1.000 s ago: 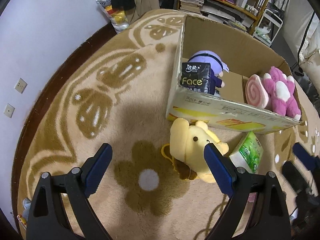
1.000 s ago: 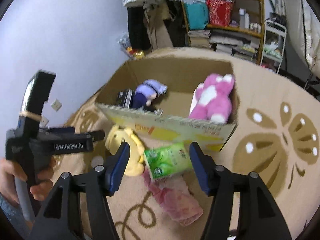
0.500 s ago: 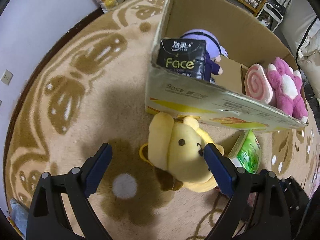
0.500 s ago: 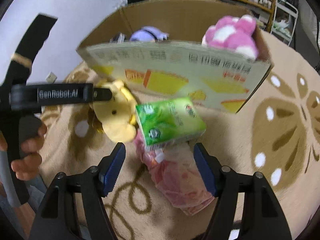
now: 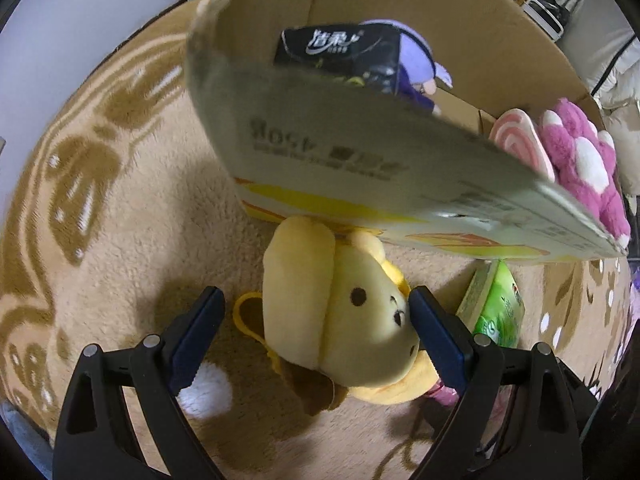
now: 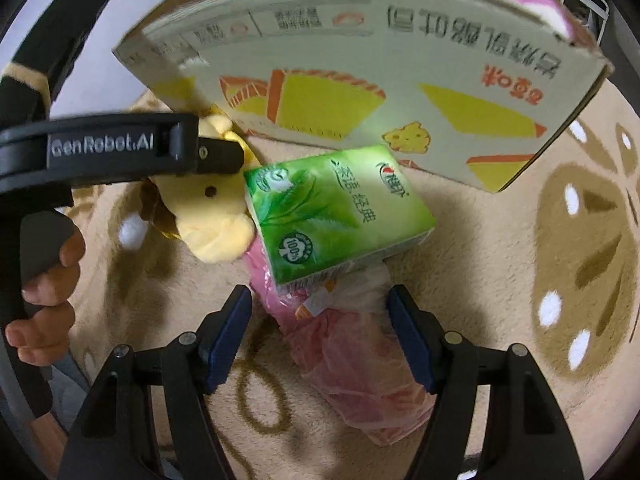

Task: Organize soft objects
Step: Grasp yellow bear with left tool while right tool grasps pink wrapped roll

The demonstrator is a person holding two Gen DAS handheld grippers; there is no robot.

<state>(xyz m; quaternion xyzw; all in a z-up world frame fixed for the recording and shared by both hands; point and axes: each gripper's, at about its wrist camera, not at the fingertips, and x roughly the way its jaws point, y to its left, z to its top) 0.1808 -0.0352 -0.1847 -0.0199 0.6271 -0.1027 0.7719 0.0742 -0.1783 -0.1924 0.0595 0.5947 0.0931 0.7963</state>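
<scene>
A yellow plush dog (image 5: 340, 312) lies on the carpet in front of the cardboard box (image 5: 360, 168). My left gripper (image 5: 316, 320) is open with its jaws on either side of the plush; the right pad touches its face. A green tissue pack (image 6: 332, 212) leans on a pink plastic-wrapped bundle (image 6: 352, 344). My right gripper (image 6: 320, 320) is open, its jaws straddling the pink bundle just below the green pack. The plush (image 6: 208, 216) and the left gripper's body (image 6: 120, 148) show in the right wrist view.
The box holds a black tissue pack (image 5: 340, 48), a purple doll (image 5: 416, 64), a pink swirl cushion (image 5: 520, 140) and a pink plush (image 5: 580, 164). The box front wall (image 6: 380, 72) stands close ahead. Patterned beige carpet (image 5: 120, 240) lies all around.
Both grippers have moved forward and down. The yellow plush now sits between the left jaws; the green pack and pink bundle are nearer the right jaws.
</scene>
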